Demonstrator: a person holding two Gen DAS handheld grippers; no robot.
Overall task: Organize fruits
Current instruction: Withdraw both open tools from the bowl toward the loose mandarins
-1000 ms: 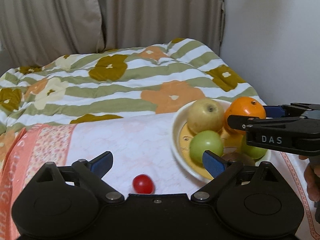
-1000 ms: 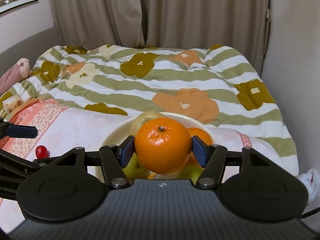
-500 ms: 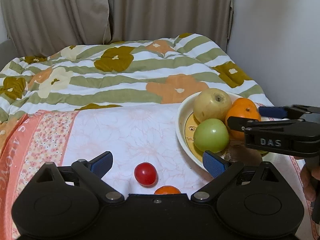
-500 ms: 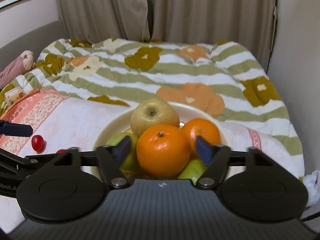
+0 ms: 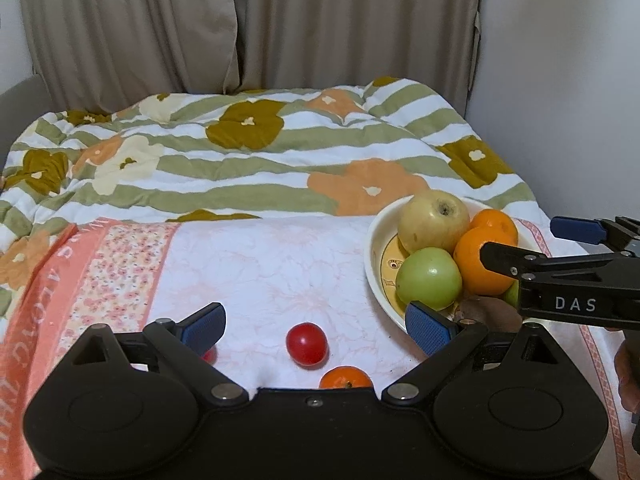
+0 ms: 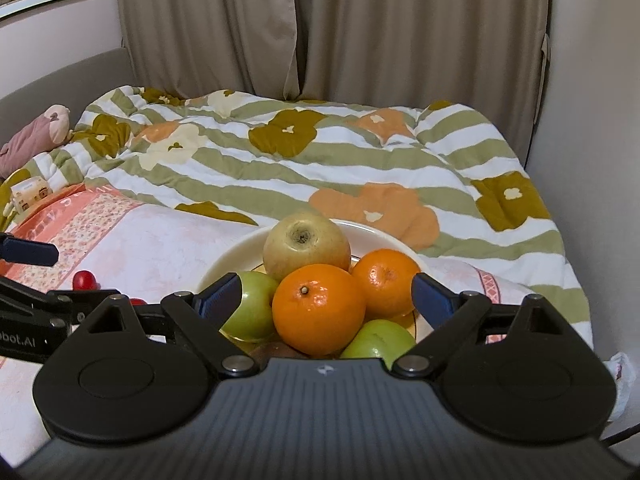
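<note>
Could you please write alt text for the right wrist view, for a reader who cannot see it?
The open right gripper hangs just above a cream bowl of fruit on a bed, with an orange between its blue fingers, untouched. Behind it lie a yellow apple and a second orange, with green apples either side. The left gripper shows at far left.

Left claw [image 5: 316,326] open over red tomato [image 5: 306,345]; bowl [image 5: 376,256] right.
</note>
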